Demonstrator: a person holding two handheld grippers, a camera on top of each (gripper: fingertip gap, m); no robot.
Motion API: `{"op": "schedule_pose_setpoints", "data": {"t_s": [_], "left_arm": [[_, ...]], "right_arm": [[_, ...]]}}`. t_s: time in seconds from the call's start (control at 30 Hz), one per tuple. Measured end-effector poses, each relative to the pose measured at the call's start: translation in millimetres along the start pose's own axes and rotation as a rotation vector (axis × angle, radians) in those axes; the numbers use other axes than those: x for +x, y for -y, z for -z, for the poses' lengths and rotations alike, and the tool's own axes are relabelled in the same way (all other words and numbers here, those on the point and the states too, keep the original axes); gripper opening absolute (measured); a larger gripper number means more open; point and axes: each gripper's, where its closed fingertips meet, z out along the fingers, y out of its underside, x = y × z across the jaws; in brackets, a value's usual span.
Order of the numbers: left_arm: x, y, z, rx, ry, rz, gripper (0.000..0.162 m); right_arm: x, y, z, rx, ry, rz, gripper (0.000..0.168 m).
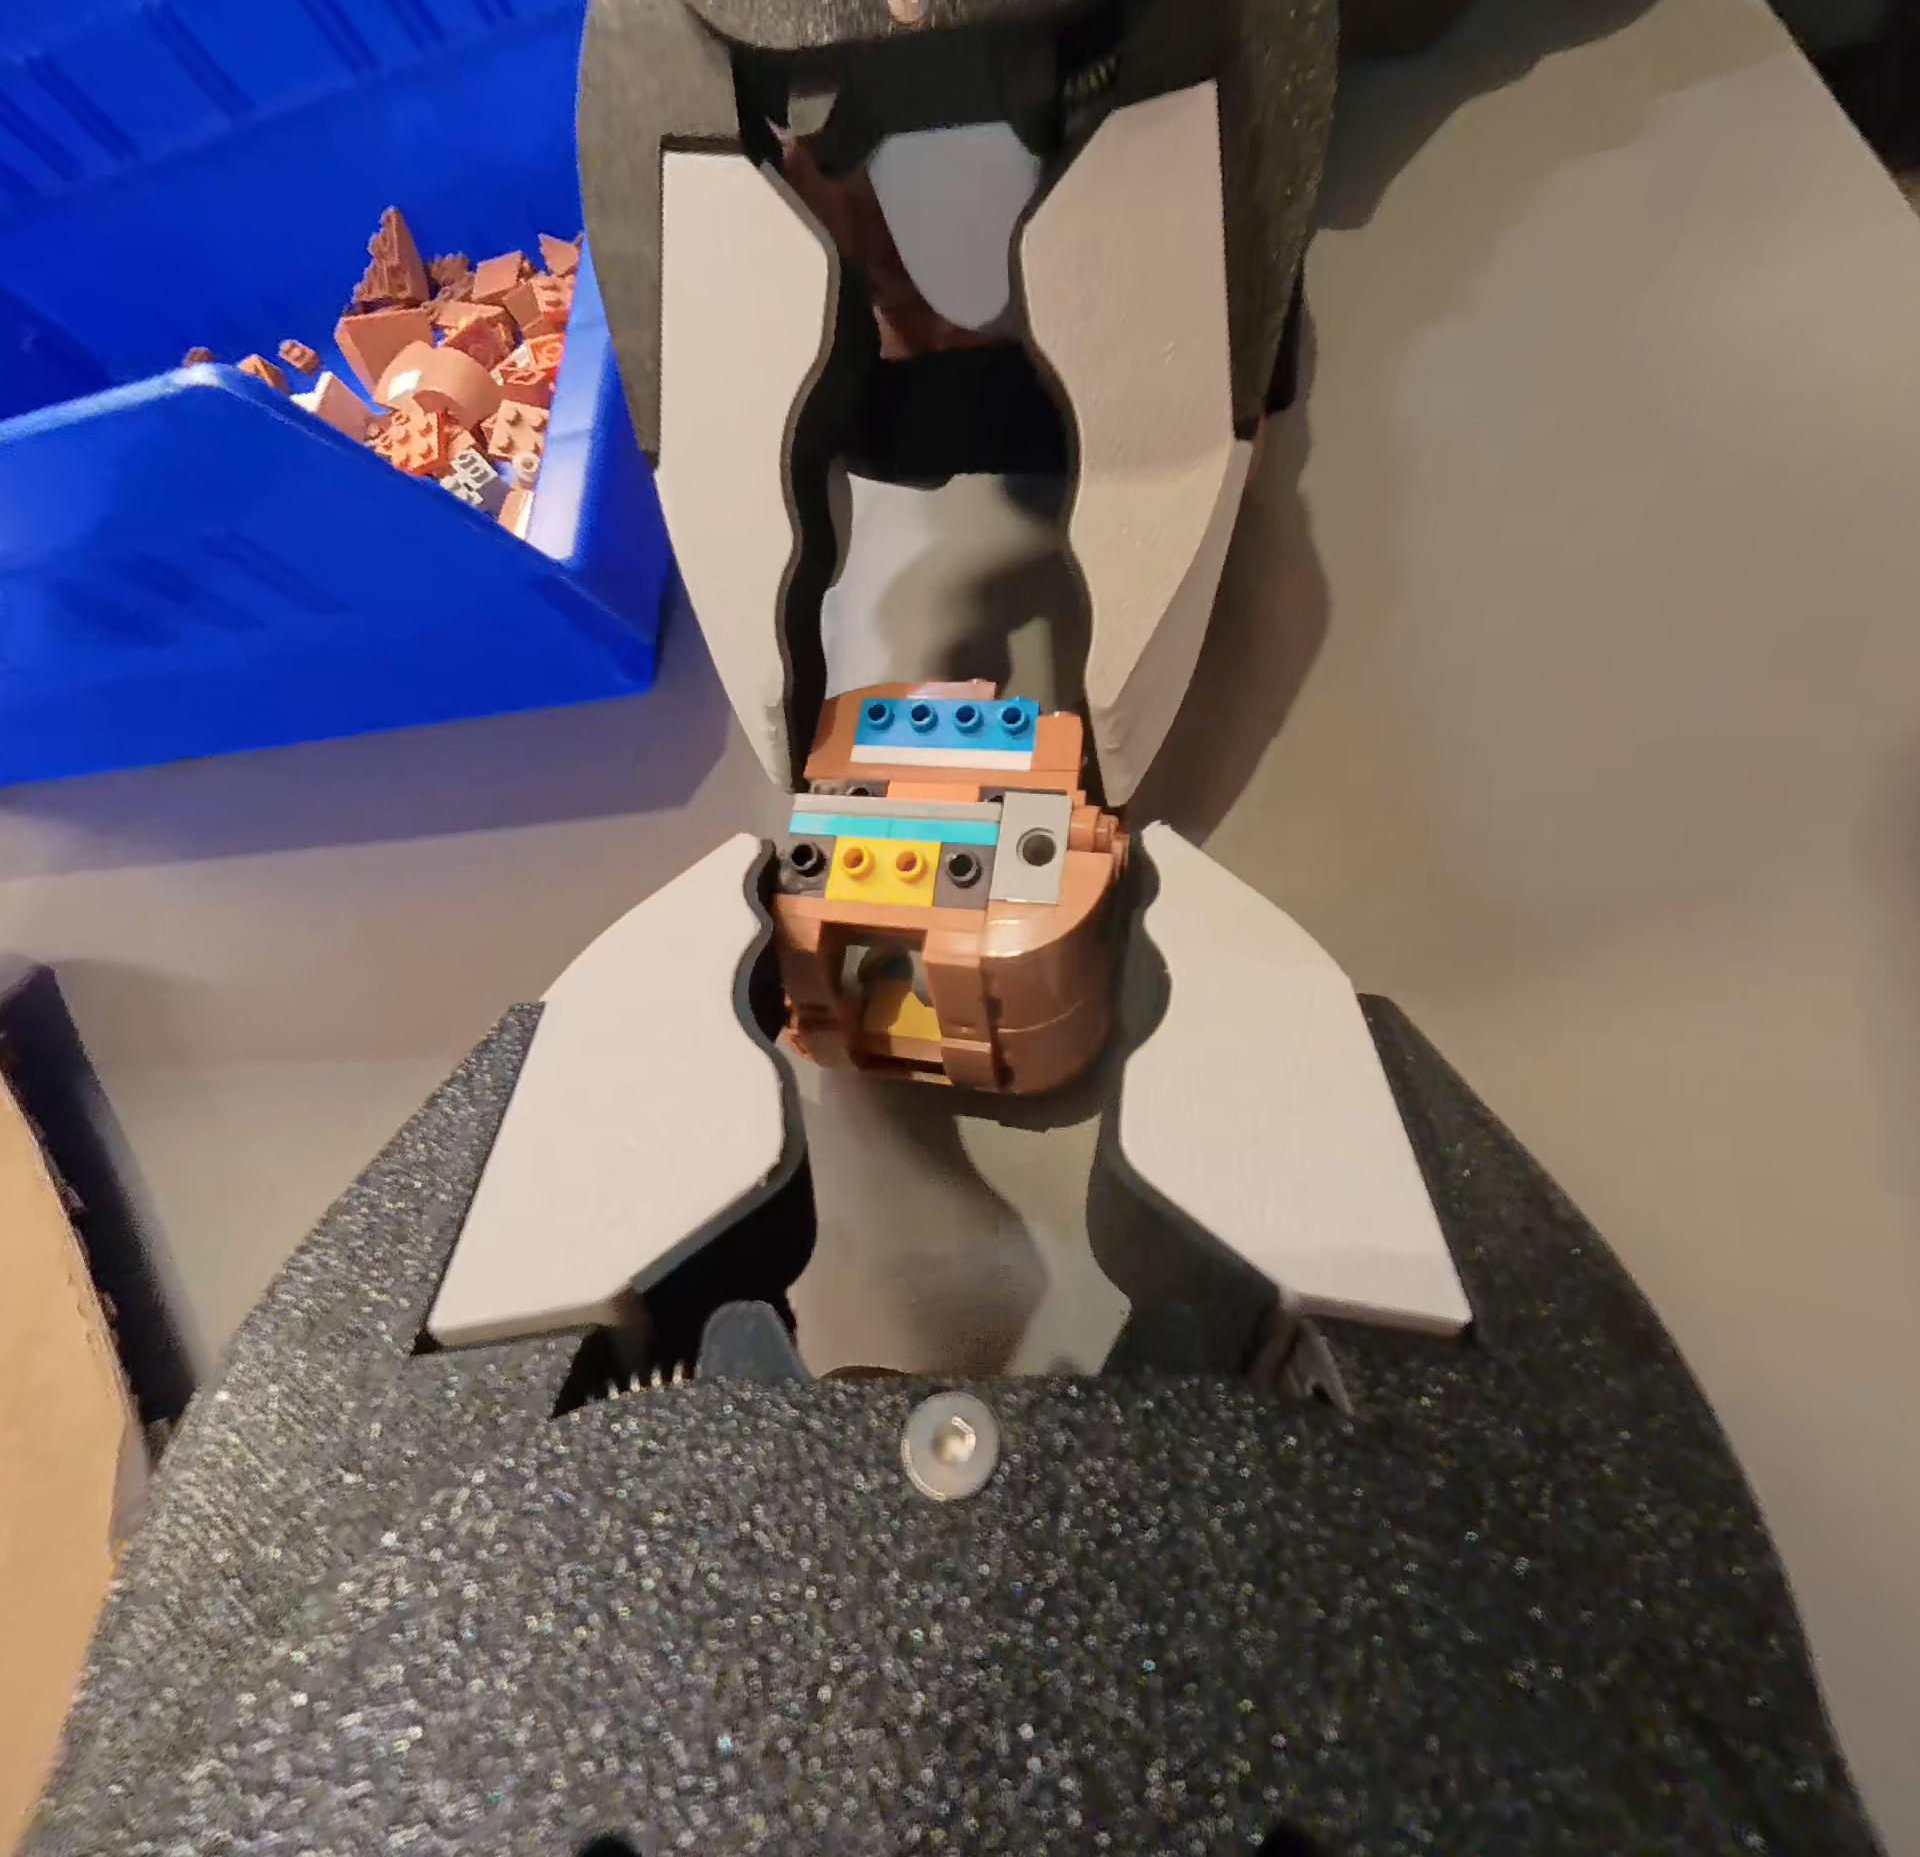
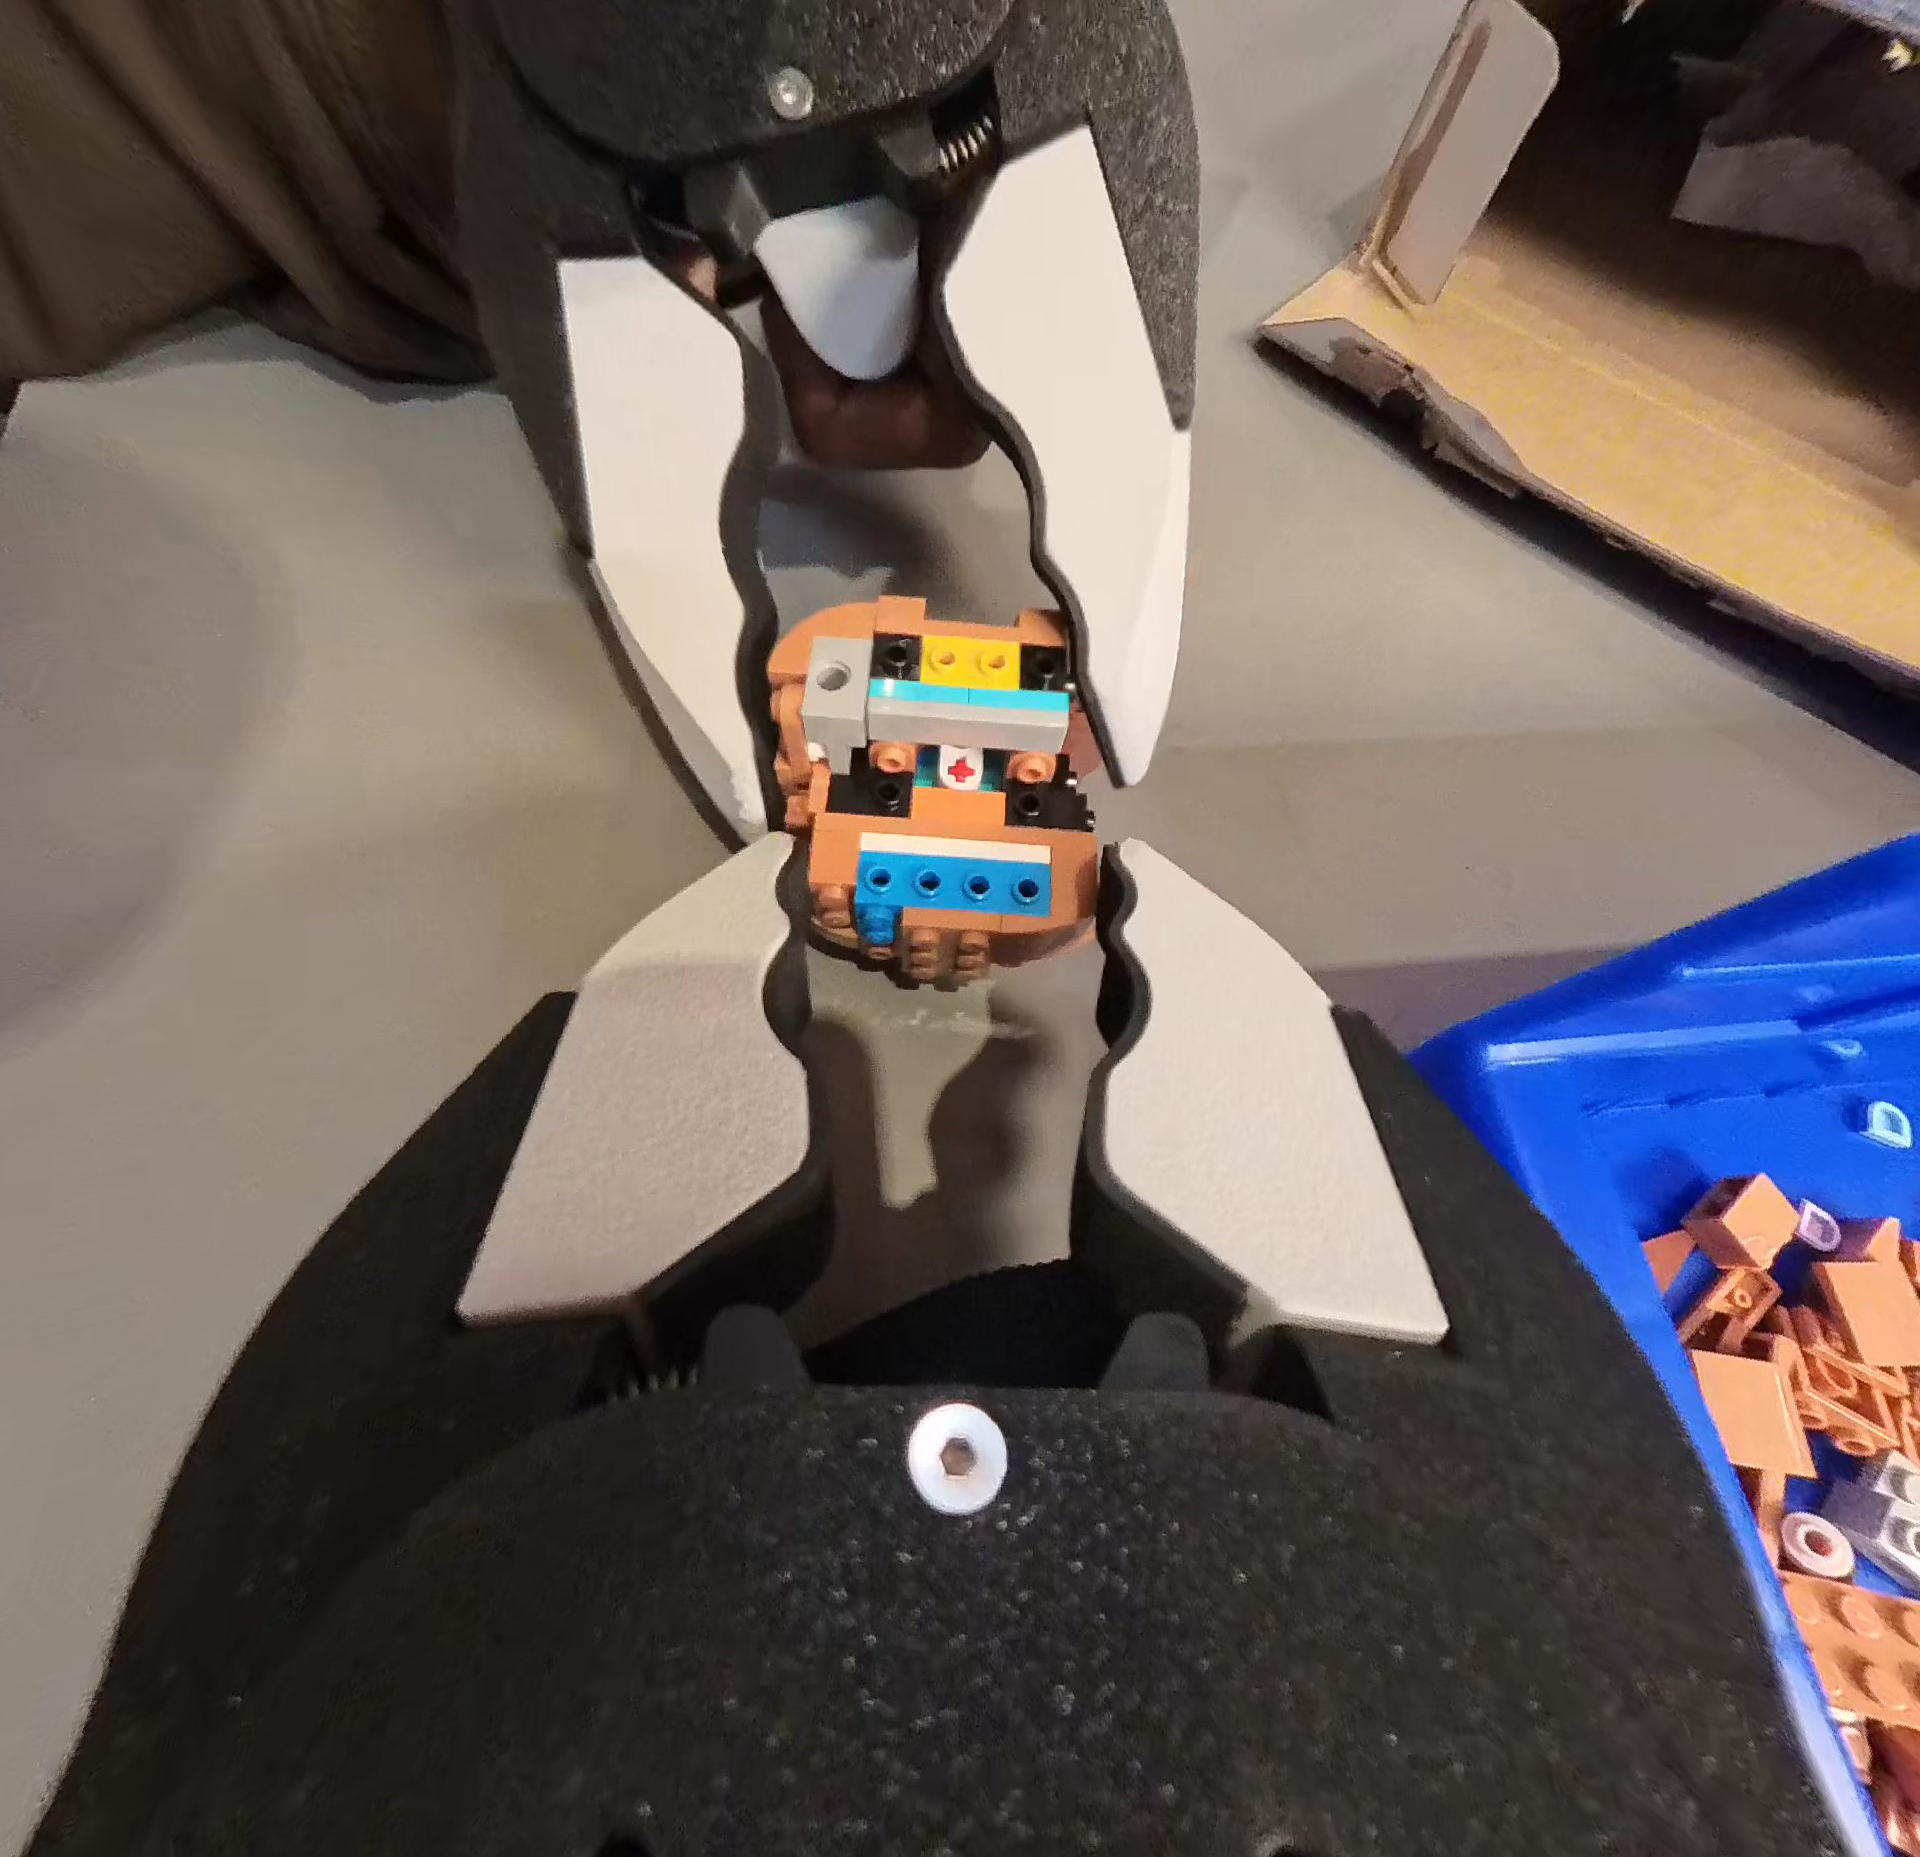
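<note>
A small brown brick model [image 1: 935, 934] with yellow, teal, grey and blue pieces hangs above the grey tabletop between two grippers that face each other. My left gripper [image 1: 951, 862] is shut on the half with the yellow bricks. My right gripper [image 2: 948, 862] is shut on the half with the blue studded plate [image 2: 951, 885]. In the left wrist view the right gripper [image 1: 948, 758] comes in from the top. In the right wrist view the left gripper [image 2: 940, 789] comes in from the top. A gap between the halves shows black bricks and a small white tile [image 2: 958, 768].
A blue bin [image 1: 312, 581] of loose brown bricks stands at the left of the left wrist view and at the lower right of the right wrist view [image 2: 1662, 1059]. A torn cardboard box [image 2: 1558, 425] lies at the upper right. A brown sleeve [image 2: 156, 145] is at the upper left. Both grippers' tips are close together, under 4 cm apart.
</note>
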Motion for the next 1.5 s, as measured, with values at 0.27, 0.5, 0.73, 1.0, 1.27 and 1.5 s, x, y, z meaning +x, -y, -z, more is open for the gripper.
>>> {"op": "schedule_pose_setpoints", "data": {"t_s": [0.27,0.5,0.73,1.0,1.27,1.5], "left_arm": [[0.0,1.1,-0.5,0.046,-0.027,0.018,0.062],[3.7,4.5,-3.3,0.068,-0.048,0.008,0.061],[10.3,7.8,-4.3,0.111,-0.094,0.004,0.061],[9.7,7.5,-3.7,0.116,-0.092,0.012,0.061],[1.4,-1.0,1.3,0.038,-0.038,0.015,0.061],[-6.3,-7.3,5.1,-0.015,0.003,0.038,0.061]], "right_arm": [[-0.4,3.2,0.2,0.019,-0.019,0.032,0.051],[-3.5,-0.4,5.6,0.021,0.012,0.049,0.051],[-11.7,-2.5,13.8,0.038,0.1,0.032,0.052],[-10.6,-1.6,15.1,0.048,0.088,0.039,0.05],[-1.2,-4.8,15.8,0.031,-0.035,0.091,0.041],[2.3,-17.9,14.4,-0.06,-0.076,0.118,0.01]]}}
